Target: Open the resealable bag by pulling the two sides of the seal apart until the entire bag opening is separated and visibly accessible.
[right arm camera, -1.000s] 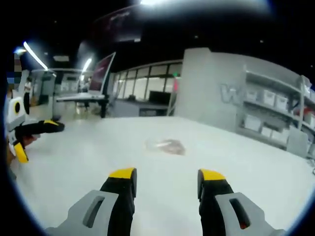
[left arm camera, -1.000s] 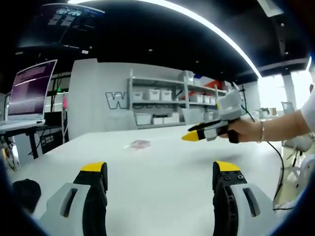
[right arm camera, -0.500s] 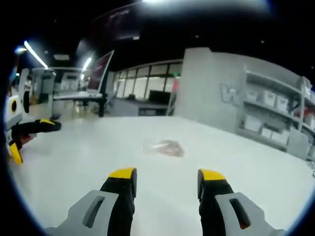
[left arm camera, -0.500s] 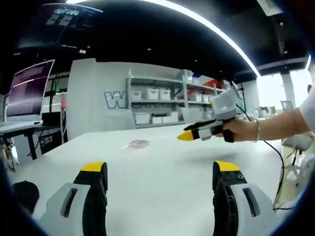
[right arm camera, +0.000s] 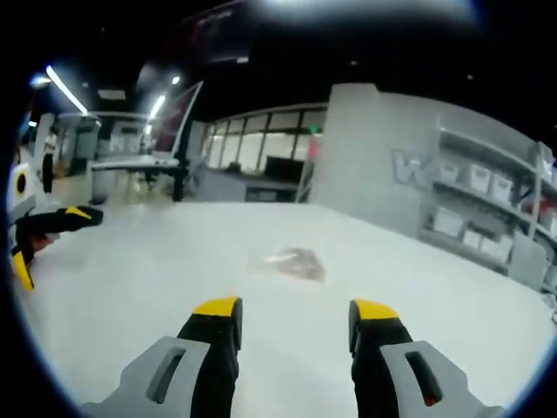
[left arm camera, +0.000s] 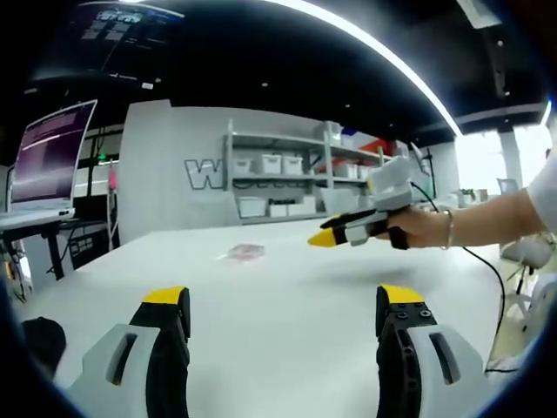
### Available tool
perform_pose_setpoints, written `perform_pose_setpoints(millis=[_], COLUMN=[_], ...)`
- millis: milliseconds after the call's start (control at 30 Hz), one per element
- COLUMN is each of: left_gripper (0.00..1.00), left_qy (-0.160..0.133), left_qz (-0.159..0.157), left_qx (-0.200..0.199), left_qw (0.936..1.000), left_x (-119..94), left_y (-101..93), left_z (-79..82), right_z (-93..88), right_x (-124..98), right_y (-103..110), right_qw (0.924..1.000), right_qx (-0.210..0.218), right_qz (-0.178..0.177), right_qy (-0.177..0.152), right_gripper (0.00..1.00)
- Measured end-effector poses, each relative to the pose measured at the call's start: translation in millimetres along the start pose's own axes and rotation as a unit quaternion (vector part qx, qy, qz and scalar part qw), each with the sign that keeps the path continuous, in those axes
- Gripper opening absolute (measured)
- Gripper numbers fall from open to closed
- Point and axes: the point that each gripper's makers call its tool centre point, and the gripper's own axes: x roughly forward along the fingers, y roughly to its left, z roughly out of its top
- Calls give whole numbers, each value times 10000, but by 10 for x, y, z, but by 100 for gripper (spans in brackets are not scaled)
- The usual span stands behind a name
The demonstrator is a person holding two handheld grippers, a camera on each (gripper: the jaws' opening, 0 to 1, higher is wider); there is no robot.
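Observation:
A small clear resealable bag [left arm camera: 246, 252] with something pinkish inside lies flat on the white table [left arm camera: 287, 340], far ahead of both grippers. My left gripper [left arm camera: 283, 300] is open and empty, low over the table's near part. The right gripper [left arm camera: 324, 239], held by a hand [left arm camera: 418, 228], reaches in from the right, above the table and to the right of the bag. In the right gripper view the bag [right arm camera: 287, 261] lies straight ahead beyond my open, empty right gripper [right arm camera: 296, 309]. The left gripper [right arm camera: 52, 242] stands open at that view's left edge.
A lit monitor [left arm camera: 52, 157] stands on a desk to the left. Shelves with white bins [left arm camera: 287, 174] line the far wall. A dark object [left arm camera: 39, 335] lies at the table's near left. A black cable [left arm camera: 487, 279] trails from the right hand.
The right gripper has moved forward toward the bag, shifting left in the left gripper view. The bag sits slightly nearer in the right gripper view. Both grippers stay open.

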Motion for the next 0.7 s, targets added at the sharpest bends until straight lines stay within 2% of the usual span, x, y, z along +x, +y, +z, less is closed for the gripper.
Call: perform_pose_setpoints(millis=[200,700], left_gripper=[86,86], left_qy=[13,33], left_qz=[-28,-38], left_qx=[8,30], left_qw=[10000,10000], left_x=[20,42], left_y=[-21,-56], left_z=[-2,41], right_z=[-69,-39], right_x=[82,53], right_y=[-25,20], right_qw=[10000,9998], right_qx=[-8,-121], right_qz=[5,33], right_qy=[90,172], right_gripper=[48,48])
